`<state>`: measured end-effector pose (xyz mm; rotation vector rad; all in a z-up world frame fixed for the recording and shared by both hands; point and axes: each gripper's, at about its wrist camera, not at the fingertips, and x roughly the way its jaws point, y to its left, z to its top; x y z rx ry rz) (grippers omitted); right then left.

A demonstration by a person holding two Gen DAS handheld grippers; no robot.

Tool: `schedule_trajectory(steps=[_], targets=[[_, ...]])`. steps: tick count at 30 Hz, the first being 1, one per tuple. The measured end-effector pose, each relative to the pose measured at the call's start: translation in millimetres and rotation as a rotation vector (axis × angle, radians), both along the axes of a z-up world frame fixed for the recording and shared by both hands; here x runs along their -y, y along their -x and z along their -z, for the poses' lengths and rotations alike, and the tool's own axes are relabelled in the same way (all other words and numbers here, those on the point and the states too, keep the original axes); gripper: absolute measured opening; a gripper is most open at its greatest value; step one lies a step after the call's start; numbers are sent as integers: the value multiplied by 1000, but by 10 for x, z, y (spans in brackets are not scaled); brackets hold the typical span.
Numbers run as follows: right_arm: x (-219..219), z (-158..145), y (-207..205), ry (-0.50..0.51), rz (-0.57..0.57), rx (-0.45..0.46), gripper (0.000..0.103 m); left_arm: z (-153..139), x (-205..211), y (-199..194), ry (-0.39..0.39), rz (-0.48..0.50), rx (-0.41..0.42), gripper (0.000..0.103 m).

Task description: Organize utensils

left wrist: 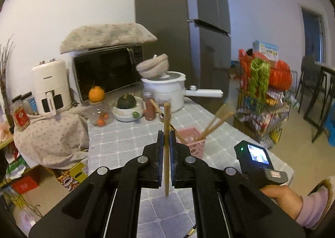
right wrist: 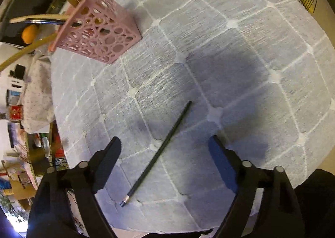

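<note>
My left gripper [left wrist: 166,136] is shut on a wooden chopstick [left wrist: 166,125] and holds it upright above the grey tiled tablecloth [left wrist: 125,133]. Behind it stands a pink perforated holder [left wrist: 193,140] with wooden chopsticks [left wrist: 217,122] leaning out of it. In the right wrist view my right gripper [right wrist: 165,143] is open and hangs above a black chopstick [right wrist: 159,152] that lies flat on the cloth between its fingers. The pink holder [right wrist: 100,35] stands at the upper left there, with wooden utensils and a metal handle [right wrist: 45,21] in it.
At the back of the table stand a white pot [left wrist: 165,89], a spice bottle [left wrist: 149,108], a bowl with a green squash [left wrist: 126,108], a microwave [left wrist: 108,72] and an air fryer [left wrist: 51,87]. A wire rack of goods [left wrist: 263,95] stands right of the table.
</note>
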<state>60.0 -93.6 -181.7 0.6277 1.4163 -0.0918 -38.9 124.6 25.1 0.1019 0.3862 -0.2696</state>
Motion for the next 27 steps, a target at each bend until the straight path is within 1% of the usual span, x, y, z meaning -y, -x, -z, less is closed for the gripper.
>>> schedule_trajectory(steps=[3, 4, 5, 6, 7, 8, 10, 13, 14, 15, 19, 23, 25, 27], targets=[[-3, 6, -69, 12, 68, -38, 77, -10, -95, -20, 26, -21, -6, 5], [-14, -8, -74, 36, 90, -48, 73, -17, -128, -21, 36, -26, -10, 5], [-29, -17, -85, 41, 87, -39, 48, -21, -156, -26, 46, -31, -13, 5], [-69, 17, -98, 40, 70, -51, 25, -29, -176, -29, 53, -40, -15, 5], [-105, 65, -100, 17, 69, -62, 6, -32, -196, -35, 56, -46, -18, 5], [-141, 37, -86, 38, 77, -47, 6, -30, -211, -40, 59, -50, -21, 5], [-242, -14, -68, 73, 40, -18, 6, -19, -216, -40, 61, -55, -25, 5], [-269, -23, -52, 45, 13, 12, 5, -8, -219, -42, 54, -63, -31, 5], [-258, -45, -34, 24, 7, 31, 0, -6, -220, -42, 55, -64, -34, 5], [-243, -81, -11, 16, 2, 50, 0, 0, -223, -41, 55, -66, -34, 5], [-209, -397, 58, 45, -60, 175, 0, 6, -249, -61, 59, -86, -44, 5], [-149, -707, 273, 60, -143, 288, 0, 12, -255, -71, 59, -95, -49, 5], [-72, -746, 271, 25, -136, 285, 0, 18, -251, -83, 62, -97, -54, 5], [8, -692, 274, -14, -112, 237, 2, 20, -244, -96, 73, -98, -60, 5]])
